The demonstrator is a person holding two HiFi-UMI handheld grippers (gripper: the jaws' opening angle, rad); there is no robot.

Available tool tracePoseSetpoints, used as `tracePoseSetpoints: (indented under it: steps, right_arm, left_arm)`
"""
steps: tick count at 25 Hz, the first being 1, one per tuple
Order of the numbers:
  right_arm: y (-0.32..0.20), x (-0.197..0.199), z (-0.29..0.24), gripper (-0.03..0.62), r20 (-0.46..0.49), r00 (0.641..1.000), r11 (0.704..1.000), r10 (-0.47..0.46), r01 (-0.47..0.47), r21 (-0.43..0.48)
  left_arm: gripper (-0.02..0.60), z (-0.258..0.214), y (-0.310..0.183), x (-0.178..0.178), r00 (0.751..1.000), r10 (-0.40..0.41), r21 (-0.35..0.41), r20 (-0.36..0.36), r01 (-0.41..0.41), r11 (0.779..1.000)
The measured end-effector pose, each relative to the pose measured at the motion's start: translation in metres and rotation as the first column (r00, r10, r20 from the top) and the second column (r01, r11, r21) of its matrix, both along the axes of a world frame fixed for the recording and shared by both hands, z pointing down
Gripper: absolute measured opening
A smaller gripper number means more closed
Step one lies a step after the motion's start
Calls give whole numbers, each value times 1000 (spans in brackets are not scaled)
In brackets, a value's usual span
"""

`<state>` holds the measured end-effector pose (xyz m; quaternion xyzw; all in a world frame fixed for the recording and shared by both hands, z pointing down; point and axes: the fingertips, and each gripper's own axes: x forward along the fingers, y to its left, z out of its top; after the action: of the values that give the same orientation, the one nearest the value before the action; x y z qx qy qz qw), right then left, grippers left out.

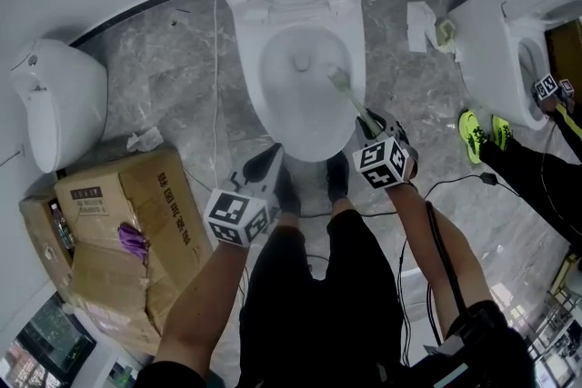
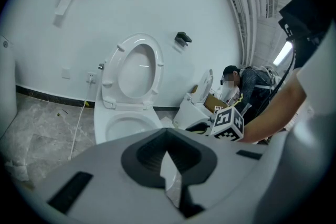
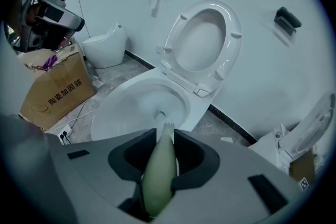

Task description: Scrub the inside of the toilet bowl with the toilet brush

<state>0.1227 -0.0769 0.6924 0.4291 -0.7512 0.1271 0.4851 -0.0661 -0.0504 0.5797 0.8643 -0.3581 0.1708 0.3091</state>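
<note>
Nearest, right gripper (image 3: 164, 147) clamped on the smooth, tapered pale-green handle of the toilet brush (image 3: 159, 176); bristled head sits inside the glossy white oval toilet bowl (image 3: 131, 110). Left gripper (image 2: 169, 155) closed, empty, near the bowl's front rim. Beyond, ring-shaped seat (image 3: 202, 42) stands raised.

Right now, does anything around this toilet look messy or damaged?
Crumpled paper lies on the floor right of the toilet, and the cardboard box at left is crushed and torn open.

Glossy ceramic toilet bowl (image 1: 253, 95), seemingly polished marble floor (image 1: 173, 77), matt cardboard box (image 1: 136, 213)
</note>
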Motion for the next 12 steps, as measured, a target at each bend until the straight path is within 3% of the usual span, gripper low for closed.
tracePoseSetpoints:
  steps: [12]
  right_arm:
    - [39, -6, -4, 109, 26, 999, 999, -27, 28, -30]
  left_arm:
    - [9, -10, 4, 4, 1000, 26, 14, -6, -26, 1000]
